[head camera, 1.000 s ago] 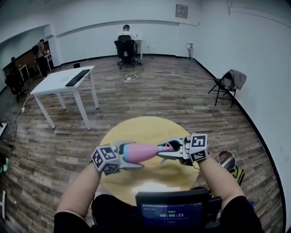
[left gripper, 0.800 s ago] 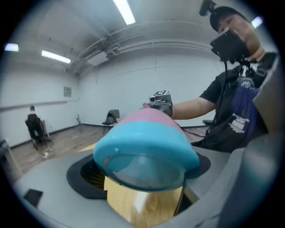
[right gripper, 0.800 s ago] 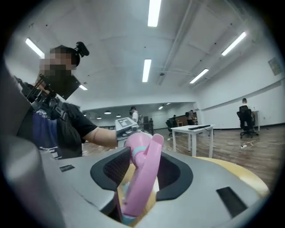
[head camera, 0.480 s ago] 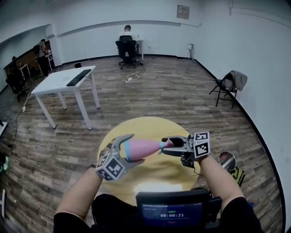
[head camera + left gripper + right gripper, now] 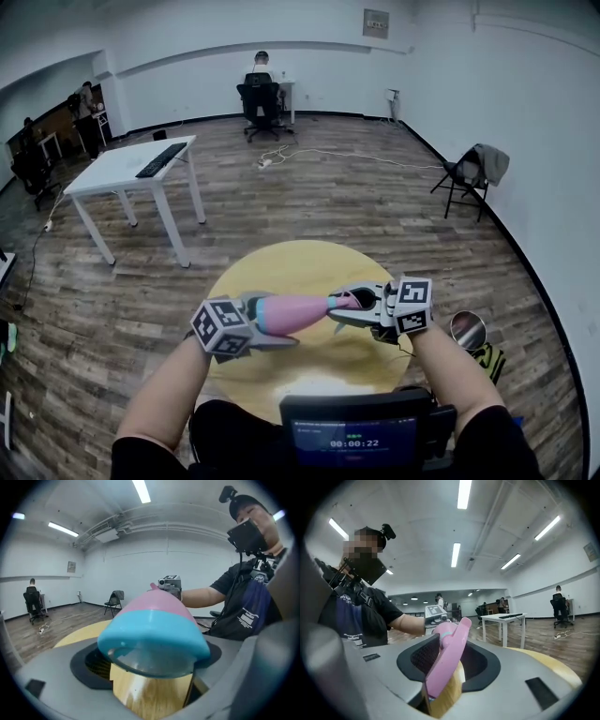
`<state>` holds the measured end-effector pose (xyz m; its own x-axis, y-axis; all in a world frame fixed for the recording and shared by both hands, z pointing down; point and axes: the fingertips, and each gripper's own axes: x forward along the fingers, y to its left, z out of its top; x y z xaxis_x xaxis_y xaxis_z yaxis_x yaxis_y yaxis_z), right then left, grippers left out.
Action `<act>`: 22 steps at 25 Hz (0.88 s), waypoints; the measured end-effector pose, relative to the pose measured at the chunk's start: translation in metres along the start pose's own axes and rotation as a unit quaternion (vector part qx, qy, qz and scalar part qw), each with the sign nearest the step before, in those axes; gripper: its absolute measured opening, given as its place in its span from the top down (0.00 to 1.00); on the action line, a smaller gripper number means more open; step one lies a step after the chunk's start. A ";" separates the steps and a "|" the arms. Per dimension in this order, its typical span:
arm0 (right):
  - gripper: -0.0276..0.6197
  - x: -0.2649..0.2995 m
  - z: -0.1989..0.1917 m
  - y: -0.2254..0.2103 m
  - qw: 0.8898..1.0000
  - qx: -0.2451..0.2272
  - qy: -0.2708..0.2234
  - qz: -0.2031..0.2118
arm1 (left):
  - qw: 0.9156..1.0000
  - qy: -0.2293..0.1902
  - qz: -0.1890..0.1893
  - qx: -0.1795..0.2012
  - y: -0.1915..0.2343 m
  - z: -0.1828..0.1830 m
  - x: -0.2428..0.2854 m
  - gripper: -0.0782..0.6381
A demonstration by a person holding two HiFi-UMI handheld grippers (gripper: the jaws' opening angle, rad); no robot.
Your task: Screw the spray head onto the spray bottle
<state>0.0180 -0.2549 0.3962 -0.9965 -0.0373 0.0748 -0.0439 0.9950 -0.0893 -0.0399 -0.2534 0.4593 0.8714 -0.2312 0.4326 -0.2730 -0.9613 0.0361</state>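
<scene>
The spray bottle (image 5: pixel 286 314) is held off the round yellow tabletop (image 5: pixel 281 267), over its near half. It lies almost level, with its blue base toward the tabletop's left edge and its pink, tapering body running toward the right edge. The left gripper (image 5: pixel 255 323) is clamped on the blue base. In the left gripper view its fingers (image 5: pixel 51 681) press the base from both sides. The bottle's clear bottom faces the camera and the yellow tabletop shows through it from below.

The pink spray head (image 5: pixel 345 302) sits at the bottle's narrow neck end. The right gripper (image 5: pixel 345 309) meets it from the right, pointing about level. Its fingers have just been closing, and they now stand partly apart with the spray head between them. In the right gripper view the black pads bear on the pink piece, which stands tilted up out of the gap. How far the head is threaded onto the neck cannot be told from any view. The two grippers face each other along the bottle's length, each with its marker cube turned up toward the head camera.

A small screen (image 5: pixel 356 439) hangs at the person's chest, at the tabletop's near edge. On the wooden floor (image 5: pixel 356 206) beyond stand a white table (image 5: pixel 117 173) carrying a keyboard (image 5: pixel 159 159) and a folding chair (image 5: pixel 464 178) near the right wall. A seated person (image 5: pixel 261 70) is by the far wall.
</scene>
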 end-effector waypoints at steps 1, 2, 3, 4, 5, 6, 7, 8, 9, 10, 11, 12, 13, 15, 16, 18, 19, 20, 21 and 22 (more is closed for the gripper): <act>0.73 -0.001 0.000 -0.005 1.000 0.019 -0.006 -0.009 | 1.000 -0.004 0.020 0.018 0.004 0.003 -0.002 0.18; 0.72 -0.002 0.000 -0.014 0.998 0.048 -0.014 -0.022 | 0.997 -0.010 0.052 0.049 0.009 0.007 -0.004 0.17; 0.66 -0.005 0.000 -0.026 0.995 0.087 -0.025 -0.038 | 0.991 -0.013 0.093 0.093 0.016 0.011 -0.007 0.17; 0.56 -0.010 0.000 -0.040 0.989 0.130 -0.042 -0.050 | 0.981 -0.011 0.135 0.140 0.022 0.014 -0.010 0.17; 0.47 -0.016 0.001 -0.051 0.982 0.170 -0.062 -0.057 | 0.968 -0.003 0.172 0.185 0.027 0.015 -0.013 0.17; 0.45 -0.022 0.002 -0.058 0.975 0.197 -0.080 -0.057 | 0.955 0.008 0.199 0.220 0.030 0.015 -0.015 0.17; 0.43 -0.025 0.003 -0.058 0.973 0.207 -0.089 -0.050 | 0.945 0.016 0.215 0.246 0.031 0.014 -0.016 0.17; 0.43 -0.025 0.003 -0.052 0.975 0.202 -0.087 -0.038 | 0.938 0.020 0.222 0.264 0.029 0.014 -0.016 0.17; 0.43 -0.021 0.002 -0.043 0.980 0.185 -0.073 -0.023 | 0.934 0.022 0.223 0.277 0.027 0.014 -0.015 0.17; 0.44 -0.015 0.000 -0.033 0.986 0.159 -0.054 -0.011 | 0.934 0.021 0.219 0.281 0.025 0.013 -0.014 0.17; 0.52 -0.008 -0.001 -0.024 0.991 0.128 -0.036 -0.002 | 0.939 0.020 0.208 0.274 0.024 0.013 -0.011 0.17; 0.64 -0.003 0.000 -0.017 0.995 0.099 -0.028 0.004 | 0.949 0.015 0.188 0.252 0.024 0.011 -0.009 0.17; 0.71 -0.001 0.004 -0.012 0.997 0.076 -0.031 0.010 | 0.964 0.006 0.157 0.213 0.022 0.009 -0.007 0.17; 0.74 -0.001 0.013 -0.004 0.998 0.042 -0.040 0.021 | 0.991 -0.016 0.074 0.112 0.013 0.006 -0.002 0.17; 0.74 -0.001 0.014 -0.001 0.999 0.026 -0.035 0.022 | 0.997 -0.019 0.036 0.062 0.009 0.003 0.000 0.17; 0.74 -0.002 0.006 0.001 1.000 -0.001 -0.003 0.015 | 0.999 -0.009 -0.022 -0.025 0.000 -0.001 0.003 0.18; 0.74 -0.002 0.000 0.001 1.000 -0.010 0.013 0.009 | 0.998 0.001 -0.040 -0.055 -0.004 -0.002 0.005 0.18; 0.74 -0.004 -0.005 0.001 1.000 -0.015 0.021 0.005 | 0.996 0.010 -0.049 -0.070 -0.006 -0.004 0.007 0.18; 0.74 -0.005 -0.007 0.001 1.000 -0.012 0.019 0.003 | 0.996 0.017 -0.047 -0.069 -0.007 -0.004 0.008 0.18; 0.74 -0.005 -0.007 -0.002 1.000 -0.002 0.009 -0.002 | 0.998 0.017 -0.034 -0.055 -0.005 -0.002 0.007 0.18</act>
<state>0.0241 -0.2556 0.4033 -0.9949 -0.0387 0.0928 -0.0466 0.9953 -0.0847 -0.0329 -0.2497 0.4638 0.8757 -0.1589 0.4560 -0.2584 -0.9519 0.1646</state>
